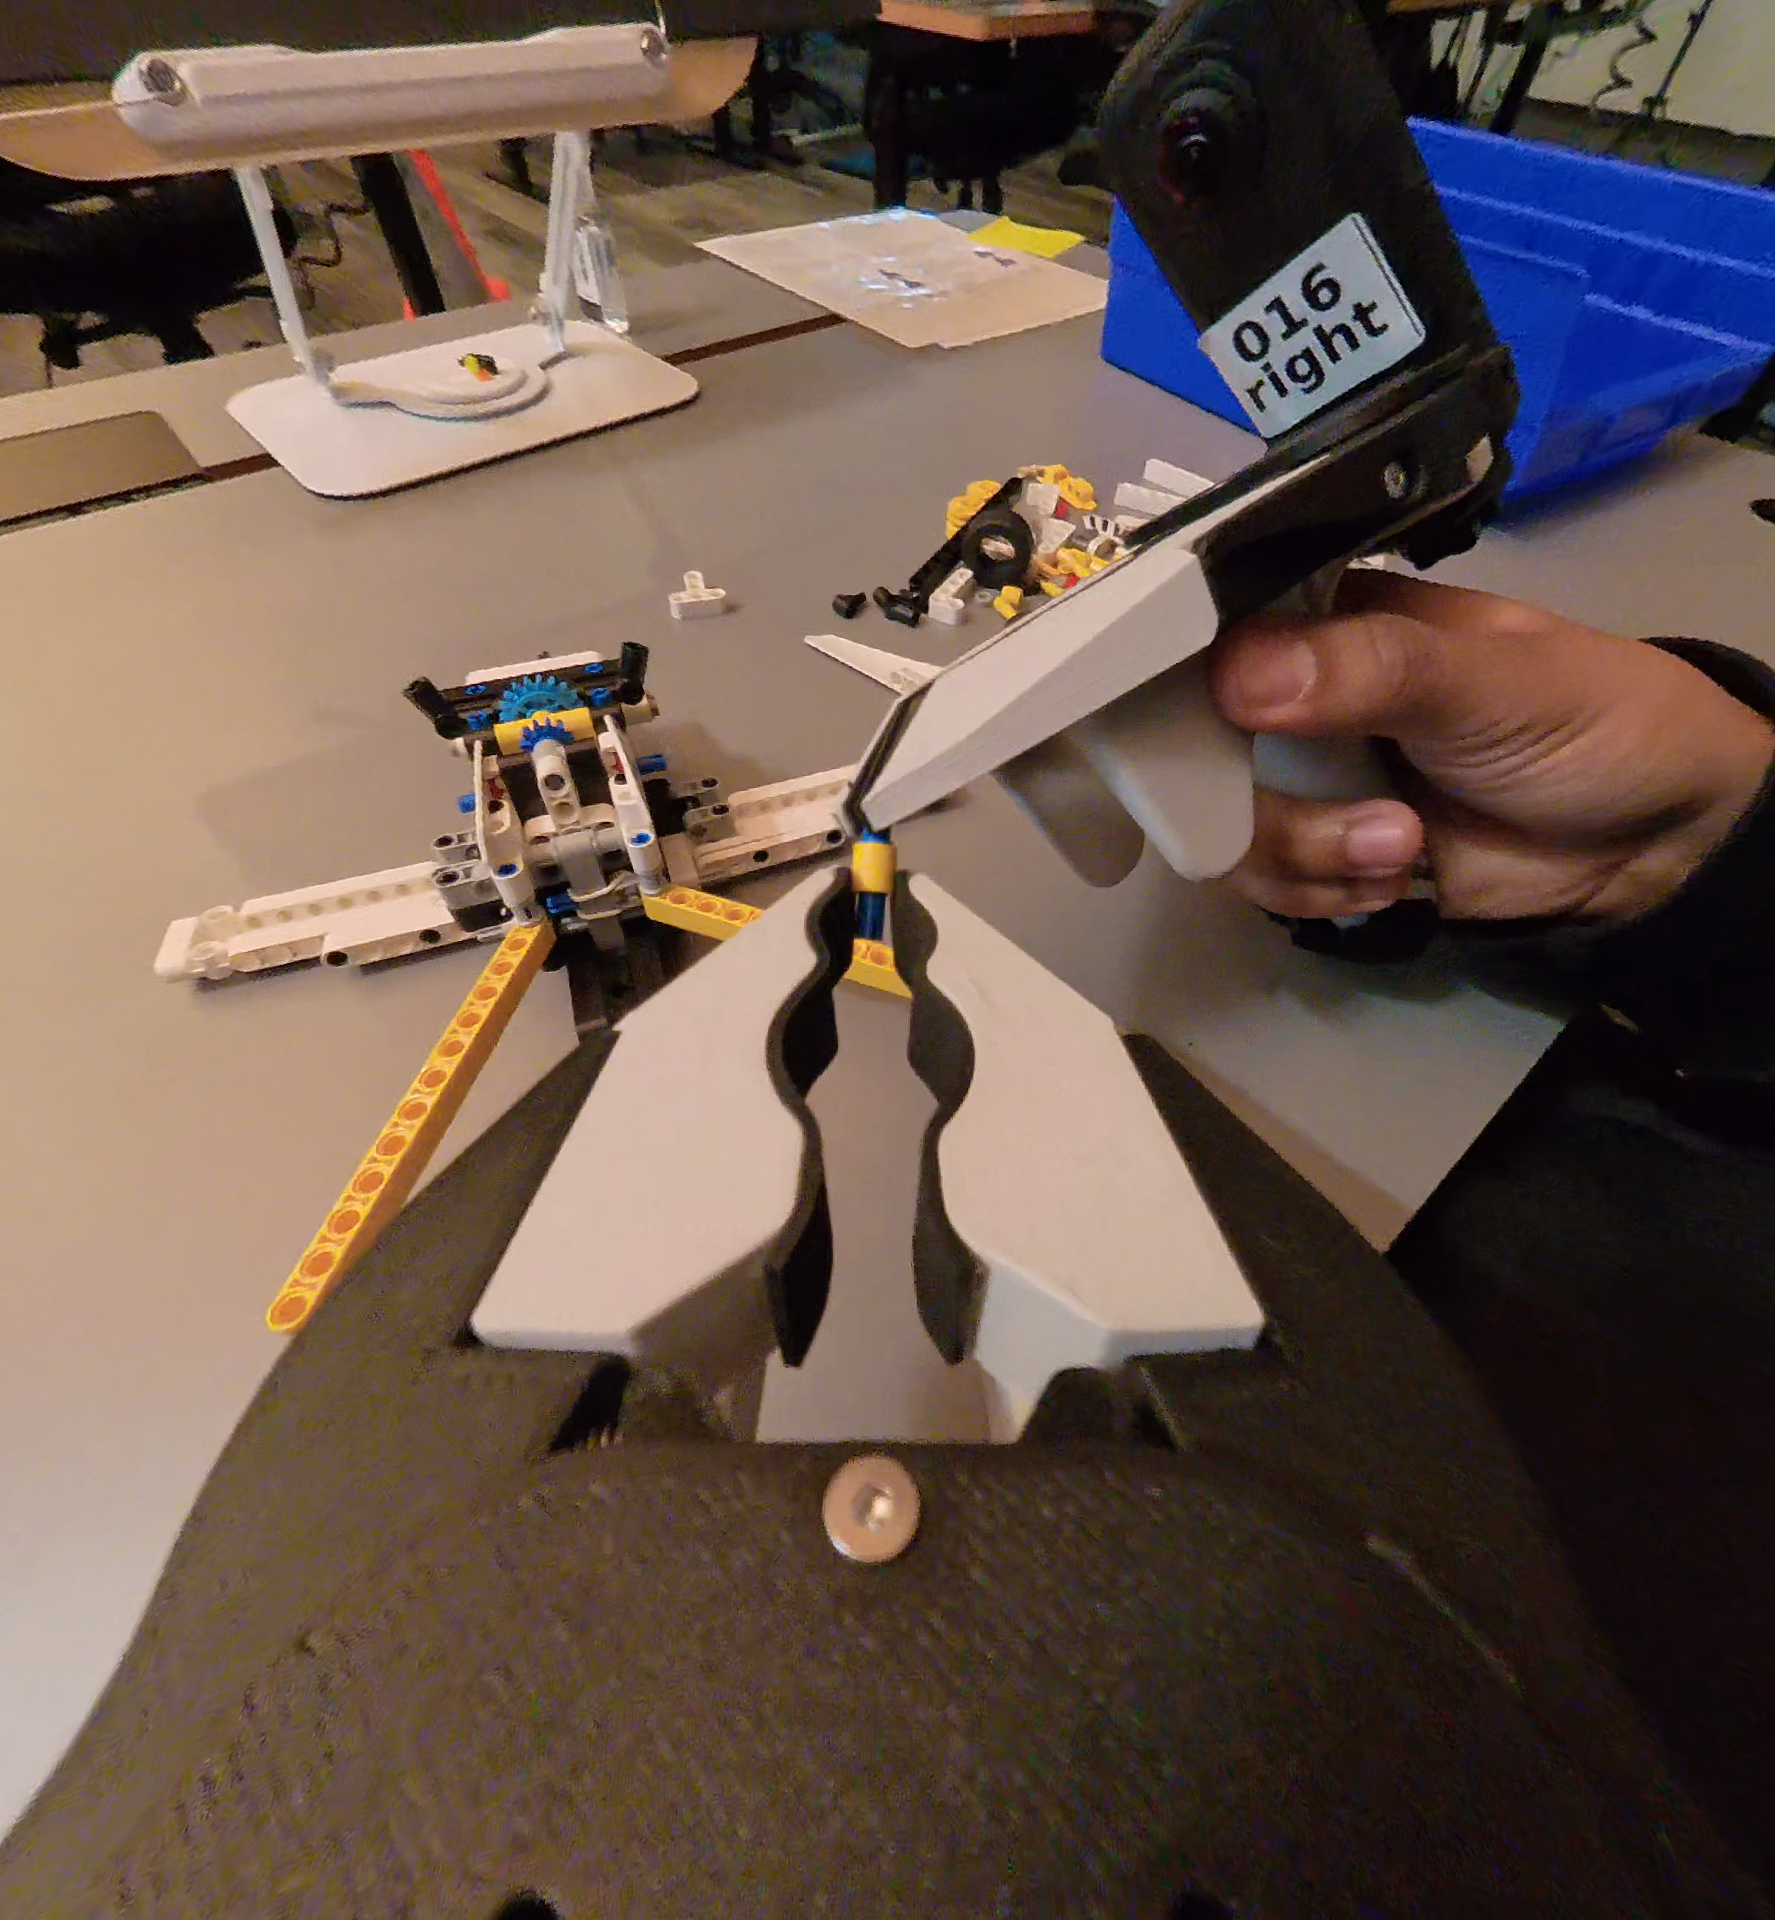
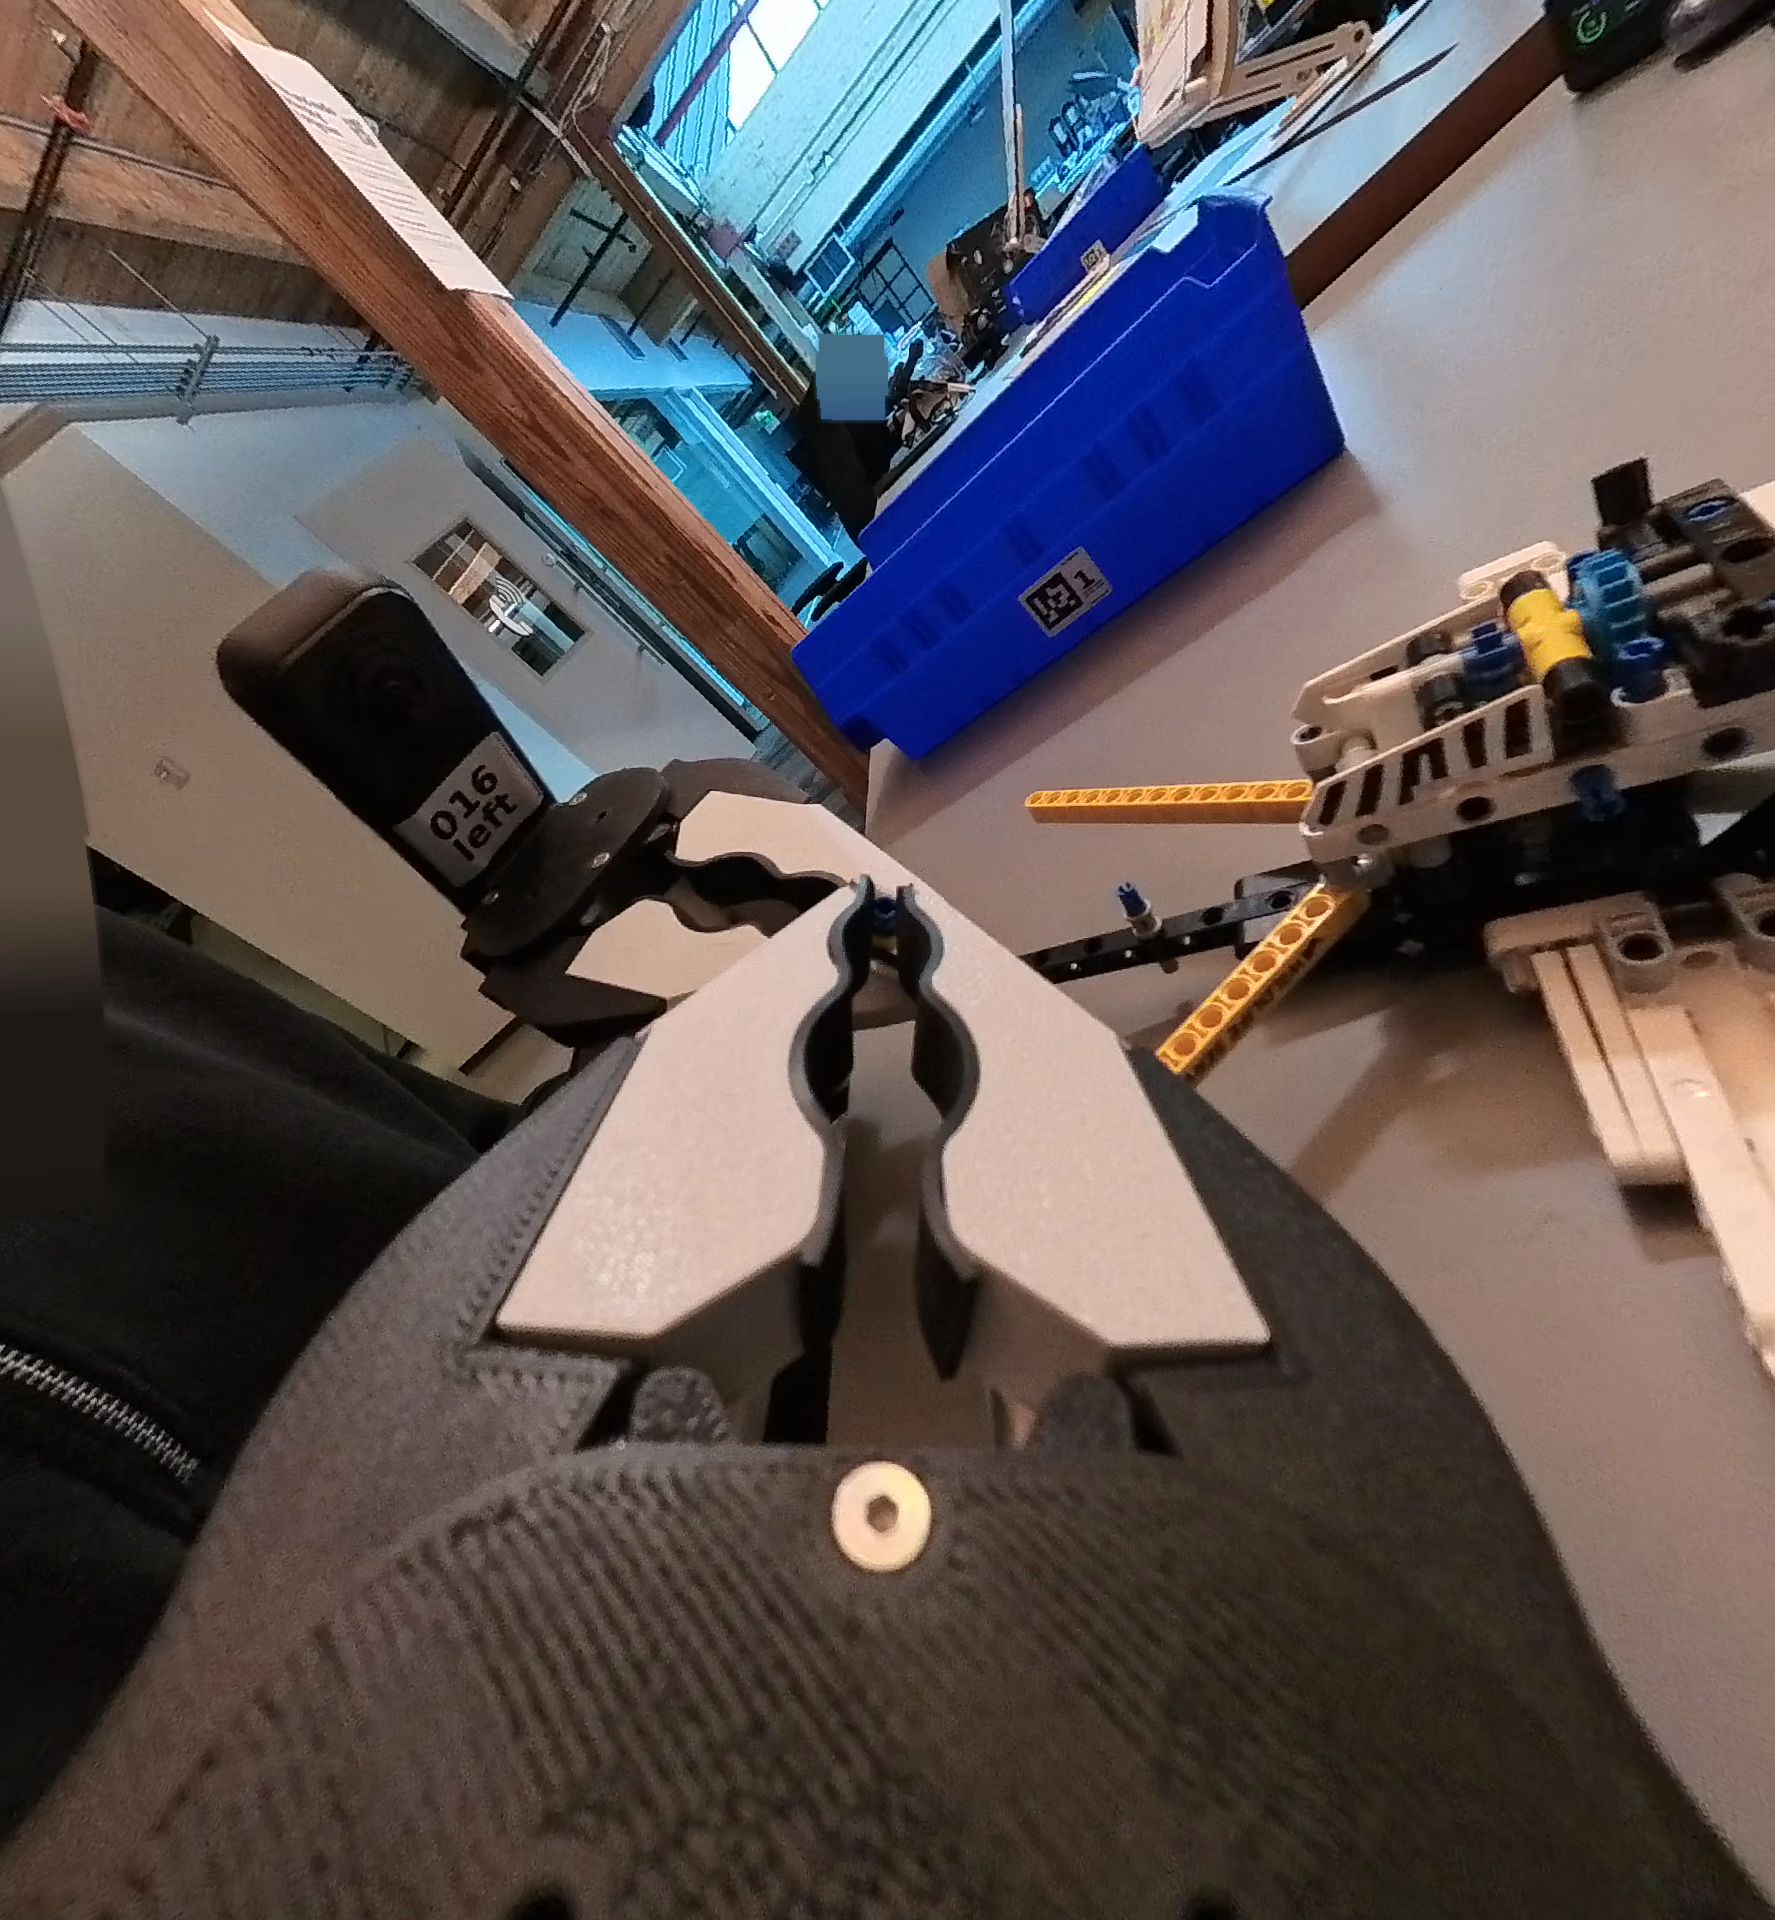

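Both hand-held grippers pinch one small blue pin (image 1: 870, 902) with a yellow sleeve (image 1: 872, 860), held in the air over the grey surface (image 1: 239, 1091) just in front of the brick model (image 1: 550, 810). The left hand-held gripper (image 1: 870, 909) clamps the blue shaft, the right hand-held gripper (image 1: 867, 821) nips the top end. The pin looks tiny, light, rigid and slick, so the shaft is probably the best hold.

We cannot make out the small parts in the pile (image 1: 1028, 540); the blue bin (image 1: 1641, 312) is cut off at the frame's right edge
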Demonstrator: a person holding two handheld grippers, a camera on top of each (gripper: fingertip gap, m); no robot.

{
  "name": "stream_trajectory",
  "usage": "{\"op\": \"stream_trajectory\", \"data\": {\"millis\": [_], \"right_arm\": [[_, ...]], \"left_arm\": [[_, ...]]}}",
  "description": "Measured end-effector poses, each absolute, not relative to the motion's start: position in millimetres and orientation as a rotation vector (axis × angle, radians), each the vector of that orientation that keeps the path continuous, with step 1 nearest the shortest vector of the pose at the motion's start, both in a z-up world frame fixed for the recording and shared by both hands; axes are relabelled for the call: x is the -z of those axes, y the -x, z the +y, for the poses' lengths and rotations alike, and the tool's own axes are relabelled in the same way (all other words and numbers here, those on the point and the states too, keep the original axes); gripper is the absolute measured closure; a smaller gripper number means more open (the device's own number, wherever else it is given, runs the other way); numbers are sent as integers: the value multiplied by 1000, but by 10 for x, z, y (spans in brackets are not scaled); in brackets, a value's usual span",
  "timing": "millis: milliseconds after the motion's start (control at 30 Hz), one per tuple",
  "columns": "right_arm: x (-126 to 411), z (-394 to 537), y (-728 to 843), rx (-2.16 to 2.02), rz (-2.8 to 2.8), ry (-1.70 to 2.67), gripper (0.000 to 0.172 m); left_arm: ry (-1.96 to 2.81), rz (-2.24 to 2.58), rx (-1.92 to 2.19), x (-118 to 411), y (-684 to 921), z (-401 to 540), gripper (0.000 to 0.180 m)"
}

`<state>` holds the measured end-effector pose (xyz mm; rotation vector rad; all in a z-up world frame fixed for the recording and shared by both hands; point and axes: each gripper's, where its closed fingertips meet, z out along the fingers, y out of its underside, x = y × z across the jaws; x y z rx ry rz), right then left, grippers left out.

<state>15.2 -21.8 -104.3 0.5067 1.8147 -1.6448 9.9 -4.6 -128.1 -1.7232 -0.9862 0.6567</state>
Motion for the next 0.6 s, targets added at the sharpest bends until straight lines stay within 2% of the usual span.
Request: {"op": "stream_trajectory", "data": {"millis": [200, 600], "right_arm": [[1135, -216, -144, 1627, 1924, -503, 170], [1142, -212, -117, 1646, 1929, -525, 170]], "left_arm": [[1730, -984, -654, 1295, -73, -16, 172], [1767, -997, -692, 1342, -53, -33, 177]]}}
